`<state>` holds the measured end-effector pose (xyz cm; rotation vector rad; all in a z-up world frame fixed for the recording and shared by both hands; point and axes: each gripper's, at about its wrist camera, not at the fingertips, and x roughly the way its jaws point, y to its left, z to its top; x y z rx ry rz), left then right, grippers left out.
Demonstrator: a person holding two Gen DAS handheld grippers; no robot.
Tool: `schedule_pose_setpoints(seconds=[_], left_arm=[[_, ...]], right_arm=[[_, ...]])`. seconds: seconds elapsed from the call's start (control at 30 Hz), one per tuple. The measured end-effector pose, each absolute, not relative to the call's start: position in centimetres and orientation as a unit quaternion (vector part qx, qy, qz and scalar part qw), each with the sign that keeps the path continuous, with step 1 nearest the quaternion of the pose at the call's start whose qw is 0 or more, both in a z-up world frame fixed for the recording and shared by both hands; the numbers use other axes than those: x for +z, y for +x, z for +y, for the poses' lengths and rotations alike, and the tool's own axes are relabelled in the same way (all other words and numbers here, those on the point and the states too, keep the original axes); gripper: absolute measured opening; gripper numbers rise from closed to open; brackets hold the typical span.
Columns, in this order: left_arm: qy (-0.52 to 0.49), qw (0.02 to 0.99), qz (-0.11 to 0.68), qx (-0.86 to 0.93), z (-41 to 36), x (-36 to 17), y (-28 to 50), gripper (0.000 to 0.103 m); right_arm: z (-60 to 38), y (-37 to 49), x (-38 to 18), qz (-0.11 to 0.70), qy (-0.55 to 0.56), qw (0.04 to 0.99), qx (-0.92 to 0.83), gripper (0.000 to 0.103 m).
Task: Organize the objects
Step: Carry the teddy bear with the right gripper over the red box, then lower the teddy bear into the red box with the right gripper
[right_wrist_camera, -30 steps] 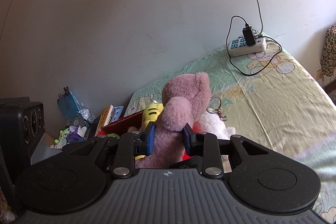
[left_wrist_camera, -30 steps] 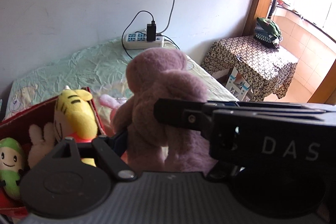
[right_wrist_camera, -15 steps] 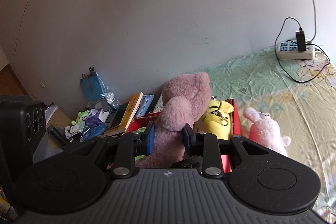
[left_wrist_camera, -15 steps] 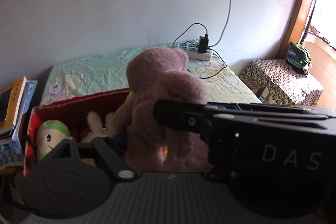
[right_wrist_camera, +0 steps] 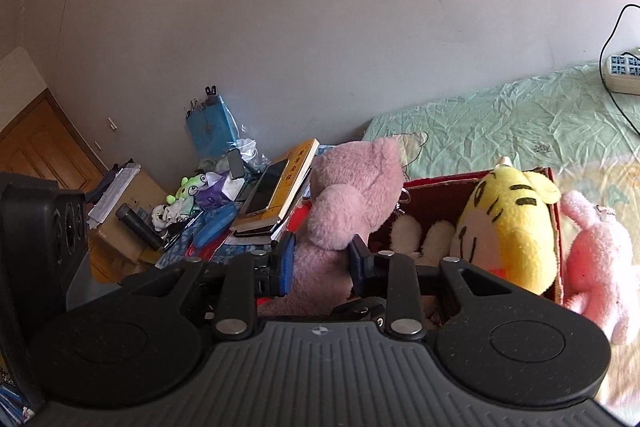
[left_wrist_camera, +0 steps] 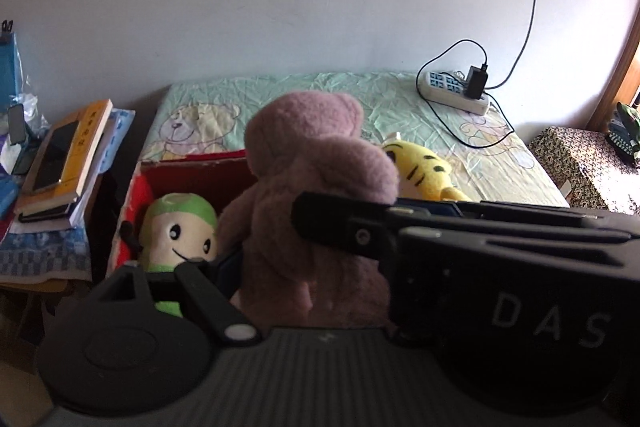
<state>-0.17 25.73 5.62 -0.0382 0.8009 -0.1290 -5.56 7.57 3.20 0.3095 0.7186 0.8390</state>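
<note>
- A purple teddy [left_wrist_camera: 312, 195] sits up close, held from both sides by the left gripper [left_wrist_camera: 320, 267] and the right gripper [left_wrist_camera: 460, 247].
- Behind it, a green doll [left_wrist_camera: 176, 227] lies in a red box [left_wrist_camera: 192, 171].
- A yellow tiger [left_wrist_camera: 420, 167] is just beside the teddy.
- Books [left_wrist_camera: 68, 155] are stacked left of the box.

daylight from right | wall dim, even | fisheye bending, dark corners | near tool bodies soft
</note>
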Motion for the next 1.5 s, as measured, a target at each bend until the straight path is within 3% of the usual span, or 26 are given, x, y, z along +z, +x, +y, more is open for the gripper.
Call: schedule_pose_setpoints(seconds=[0.8,1.13,1.5], left_arm=[[-0.001,0.894,0.448,0.011,29.0,0.3,2.6,0.075],[-0.019,0.891,0.453,-0.004,30.3,-0.1,2.3,0.083],[-0.036,0.893,0.449,-0.015,31.3,0.4,1.5,0.085]], right_arm=[[11.6,-2.8,-1.4,0.428,0.157,0.785,0.419,0.032],[11.2,-2.0,-2.2,0.458,0.179,0.768,0.41,0.036],[9.4,-2.0,-1.6,0.448,0.199,0.775,0.398,0.036]])
